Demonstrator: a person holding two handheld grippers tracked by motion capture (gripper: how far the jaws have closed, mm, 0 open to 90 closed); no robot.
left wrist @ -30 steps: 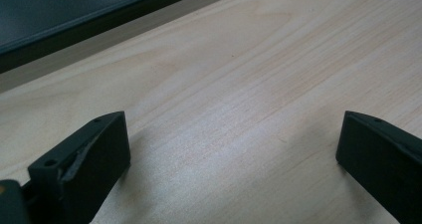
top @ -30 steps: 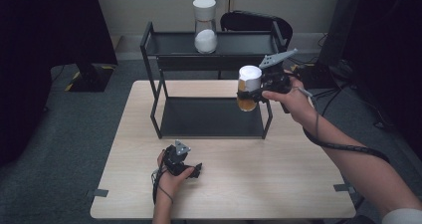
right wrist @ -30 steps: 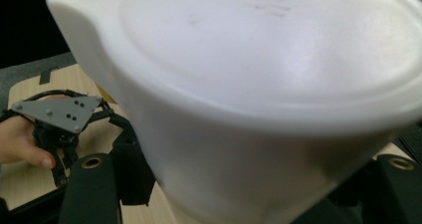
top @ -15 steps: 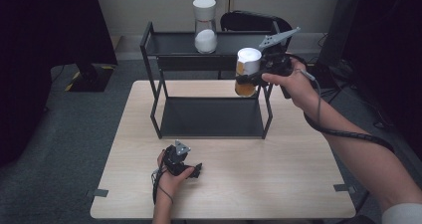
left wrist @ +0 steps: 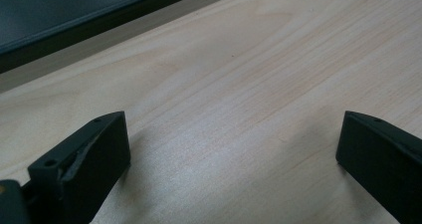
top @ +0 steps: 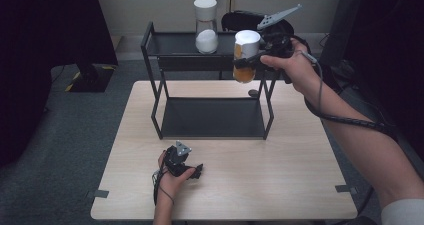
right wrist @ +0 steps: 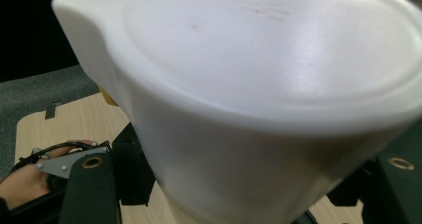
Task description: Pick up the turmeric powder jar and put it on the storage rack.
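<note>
Right gripper [top: 248, 60] is clamped on a clear glass jar with a white spouted lid and amber-orange contents [top: 245, 55], jaws pinching it just under the lid. In the right gripper view the white lid [right wrist: 278, 84] sits close against the lens between the black jaws. The jar hangs upright in the air, long axis vertical, at the front right corner of the black metal two-tier shelf rack [top: 210, 97], about level with the top shelf [top: 175, 44]. The open spot on that shelf lies away from the person and to the left of the jar, beside a second clear jar with a white lid and white powder [top: 205, 25] at the shelf's back. The right arm is stretched forward, forearm angled in from the lower right, gripper pointing left across the rack. Likely next: carry the jar over the rail and set it down.

Left gripper [top: 192, 172] rests on the light wooden table [top: 280, 175] near the front edge, jaws wide apart, nothing between them, well apart from the rack.
</note>
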